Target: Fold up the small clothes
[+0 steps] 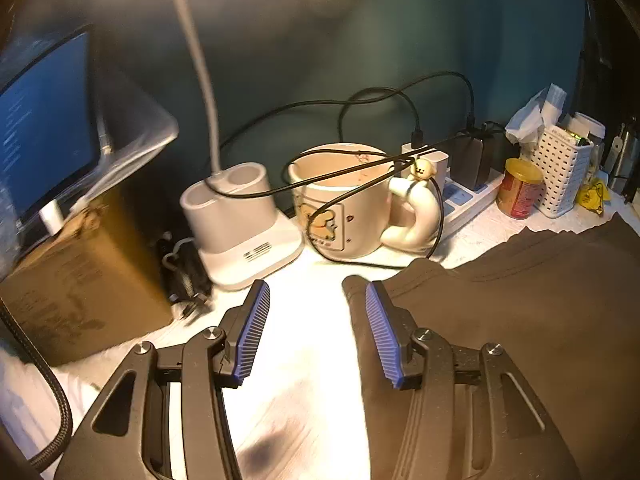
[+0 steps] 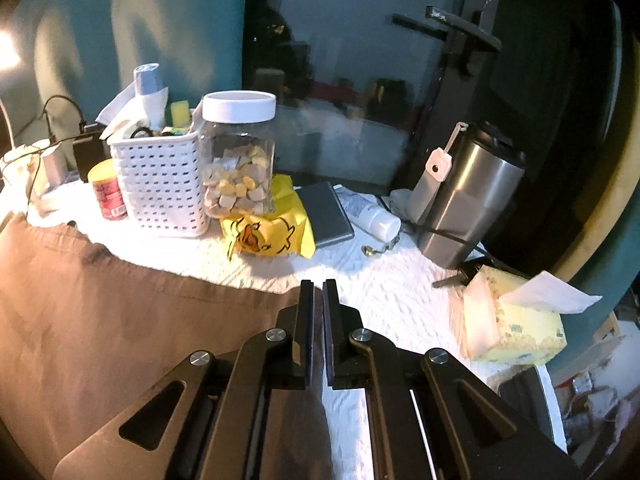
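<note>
**Brown garment spread on a cluttered desk**

Brown cloth, the garment (image 1: 520, 300), lies flat on the white tabletop (image 1: 304, 320). The left gripper (image 1: 318, 320) has its blue-padded fingers (image 1: 256, 320) spread wide, one finger over bare table, the other over the garment's corner edge, nothing between them. The right gripper (image 2: 318, 320) has its fingers drawn nearly together at the garment's (image 2: 140, 312) far edge (whether cloth is pinched between them, I cannot tell). Behind the garment stand a cream mug (image 1: 340, 204), a white basket (image 2: 160, 188), a snack jar (image 2: 238, 156) and a steel tumbler (image 2: 468, 196); a tissue box (image 2: 516, 320) sits to the right.
</note>
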Tool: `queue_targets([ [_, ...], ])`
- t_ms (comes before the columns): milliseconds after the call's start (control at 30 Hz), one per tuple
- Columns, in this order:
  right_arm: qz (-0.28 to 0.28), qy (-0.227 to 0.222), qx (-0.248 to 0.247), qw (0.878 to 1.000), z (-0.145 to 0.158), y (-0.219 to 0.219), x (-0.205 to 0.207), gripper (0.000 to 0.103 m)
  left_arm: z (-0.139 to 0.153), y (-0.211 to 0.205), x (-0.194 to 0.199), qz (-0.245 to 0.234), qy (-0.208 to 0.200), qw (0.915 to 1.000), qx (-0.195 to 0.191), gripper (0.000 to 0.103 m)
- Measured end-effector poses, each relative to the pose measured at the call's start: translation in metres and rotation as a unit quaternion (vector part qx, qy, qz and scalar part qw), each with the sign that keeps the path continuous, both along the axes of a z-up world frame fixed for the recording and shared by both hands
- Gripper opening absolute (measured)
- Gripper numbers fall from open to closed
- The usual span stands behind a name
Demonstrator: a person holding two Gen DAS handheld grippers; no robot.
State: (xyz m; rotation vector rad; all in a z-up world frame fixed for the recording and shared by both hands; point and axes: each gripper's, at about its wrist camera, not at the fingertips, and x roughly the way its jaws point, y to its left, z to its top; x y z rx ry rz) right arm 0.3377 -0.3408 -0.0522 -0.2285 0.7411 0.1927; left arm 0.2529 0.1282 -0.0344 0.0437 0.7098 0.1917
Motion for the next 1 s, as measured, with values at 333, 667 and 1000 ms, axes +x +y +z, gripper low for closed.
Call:
queue_targets([
  [333,-0.012,0.009,0.012,1.0,0.014,-0.022,-0.045,0.005,0.0,-0.004,-0.064,0.006,0.012,0.9995,-0.03,0.05],
  [667,-0.025,0.022,0.028,0.999,0.024,-0.053,-0.106,0.05,-0.016,-0.026,-0.13,-0.002,0.027,0.9974,-0.067,0.05],
  [1000,-0.064,0.042,0.049,0.996,0.008,-0.097,-0.168,0.05,-0.032,-0.042,-0.179,0.002,0.047,0.9936,-0.102,0.05],
])
